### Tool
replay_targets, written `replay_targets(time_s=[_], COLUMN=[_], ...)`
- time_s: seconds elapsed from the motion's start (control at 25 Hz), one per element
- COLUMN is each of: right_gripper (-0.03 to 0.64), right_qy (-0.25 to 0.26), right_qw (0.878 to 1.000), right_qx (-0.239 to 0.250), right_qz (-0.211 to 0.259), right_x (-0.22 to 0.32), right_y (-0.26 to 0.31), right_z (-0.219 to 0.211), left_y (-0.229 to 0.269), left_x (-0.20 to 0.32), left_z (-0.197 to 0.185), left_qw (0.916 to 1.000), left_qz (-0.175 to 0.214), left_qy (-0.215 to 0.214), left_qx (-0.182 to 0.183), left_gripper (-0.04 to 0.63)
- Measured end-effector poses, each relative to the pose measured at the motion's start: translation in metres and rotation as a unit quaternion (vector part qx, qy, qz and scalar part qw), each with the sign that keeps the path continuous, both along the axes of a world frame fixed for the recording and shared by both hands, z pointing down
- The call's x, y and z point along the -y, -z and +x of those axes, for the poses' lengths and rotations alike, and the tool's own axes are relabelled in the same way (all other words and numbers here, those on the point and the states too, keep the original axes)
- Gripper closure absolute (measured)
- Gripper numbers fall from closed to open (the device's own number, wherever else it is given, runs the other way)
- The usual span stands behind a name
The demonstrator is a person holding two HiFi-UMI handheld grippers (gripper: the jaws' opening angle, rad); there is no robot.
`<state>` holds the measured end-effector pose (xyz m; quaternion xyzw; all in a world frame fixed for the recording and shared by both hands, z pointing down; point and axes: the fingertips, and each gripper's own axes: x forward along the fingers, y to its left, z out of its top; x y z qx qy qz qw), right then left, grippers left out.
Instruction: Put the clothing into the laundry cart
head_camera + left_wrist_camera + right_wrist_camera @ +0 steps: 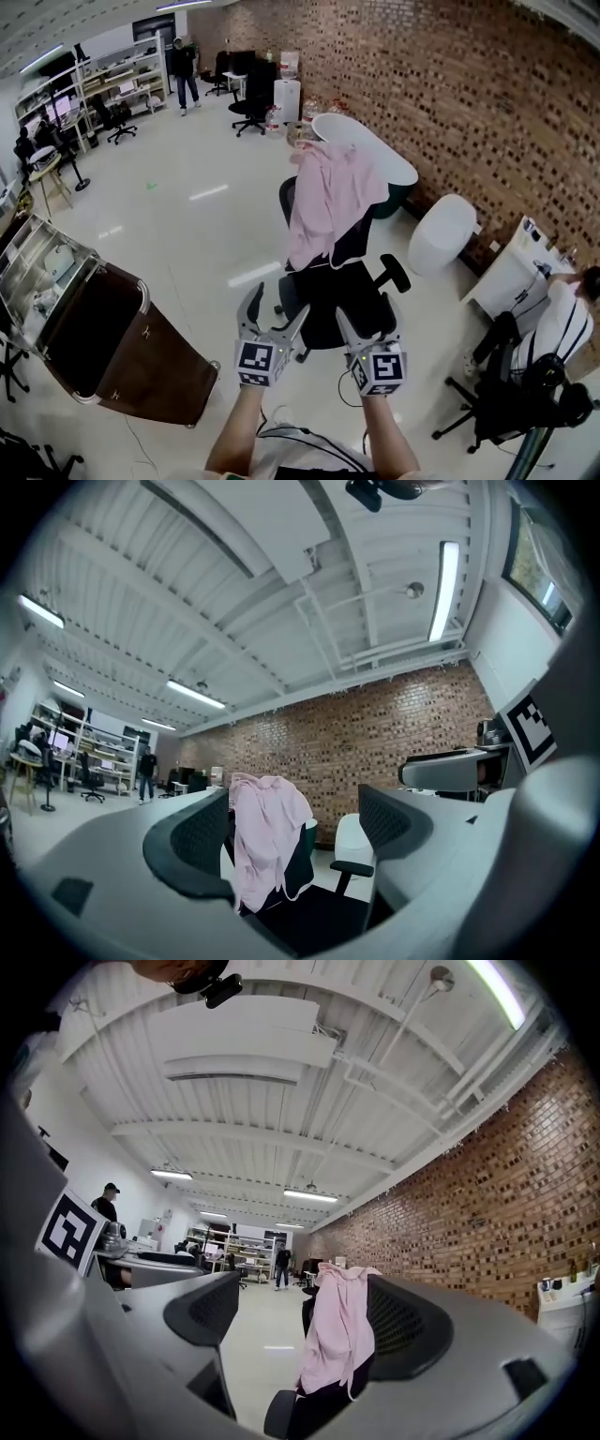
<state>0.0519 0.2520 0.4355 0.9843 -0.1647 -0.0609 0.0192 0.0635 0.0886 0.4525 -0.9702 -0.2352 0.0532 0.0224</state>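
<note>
Watching the start of the job, by my reading: no clothing shows inside the laundry cart [142,292], though its dark mouth is hard to read.

- The one garment in sight, a pink shirt [333,202], hangs draped over the backrest of a black office chair [345,302].
- The chair is at 12 o'clock from the person. The cart stands well apart, at about 8 o'clock from the chair.
- Left gripper [279,302]: jaws spread, nothing between them. Its own view frames the shirt in the gap, but far off.
- Right gripper [367,311]: likewise wide and empty.
- Both are held level, side by side, clear of the shirt.

Left to do, I judge: close in, take the shirt, lift it off the backrest, carry it to the cart and let go. That is the whole task.

Writing: none legible. The gripper cubes carry black-and-white square markers, no words. The brick wall [487,94] at 2 o'clock shows no signs.
</note>
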Motion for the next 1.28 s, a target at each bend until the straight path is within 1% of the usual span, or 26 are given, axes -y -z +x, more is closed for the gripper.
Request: replay_targets(time_s=[0.24, 0.36, 0.44, 0.52, 0.64, 0.84, 1.0, 1.08, 1.2, 1.28], right_gripper=[0.181, 0.181, 0.181, 0.181, 0.181, 0.181, 0.181, 0.181, 0.181, 0.181], right_qy=[-0.004, -0.014, -0.025, -0.027, -0.017, -0.008, 0.003, 0.015, 0.031, 0.032], right_qw=[1.000, 1.000, 0.999, 0.999, 1.000, 0.999, 0.999, 0.999, 0.999, 0.998], right_qx=[-0.009, 0.006, 0.022, 0.026, 0.019, 0.032, 0.032, 0.021, -0.003, -0.004], right_qz=[-0.009, -0.014, -0.012, -0.010, -0.010, 0.001, 0.026, 0.034, 0.040, 0.051], right_x=[0.024, 0.026, 0.022, 0.021, 0.024, 0.014, 0.002, -0.002, -0.015, -0.031], right_y=[0.002, -0.008, -0.014, -0.018, -0.023, -0.038, -0.033, -0.025, -0.014, -0.014], right_z=[0.059, 0.074, 0.082, 0.091, 0.107, 0.146, 0.200, 0.228, 0.271, 0.299], left_y=[0.001, -0.005, -0.012, -0.020, -0.028, -0.036, -0.035, -0.029, -0.014, -0.007], left_x=[0.012, 0.016, 0.014, 0.015, 0.021, 0.014, 0.010, 0.009, 0.002, -0.004], left_z=[0.058, 0.076, 0.082, 0.088, 0.104, 0.139, 0.178, 0.201, 0.238, 0.259], left_qw=[0.9997, 0.9995, 0.9992, 0.9991, 0.9991, 0.9992, 0.9994, 0.9993, 0.9990, 0.9985], left_qz=[-0.004, -0.010, -0.009, -0.008, -0.014, -0.007, -0.001, -0.002, 0.001, 0.007], left_qy=[-0.024, -0.030, -0.035, -0.034, -0.025, -0.014, 0.009, 0.024, 0.042, 0.053], left_qx=[0.002, 0.009, 0.016, 0.022, 0.031, 0.037, 0.033, 0.030, 0.015, 0.003], left_gripper=[0.185, 0.185, 0.185, 0.186, 0.185, 0.185, 0.186, 0.185, 0.185, 0.185])
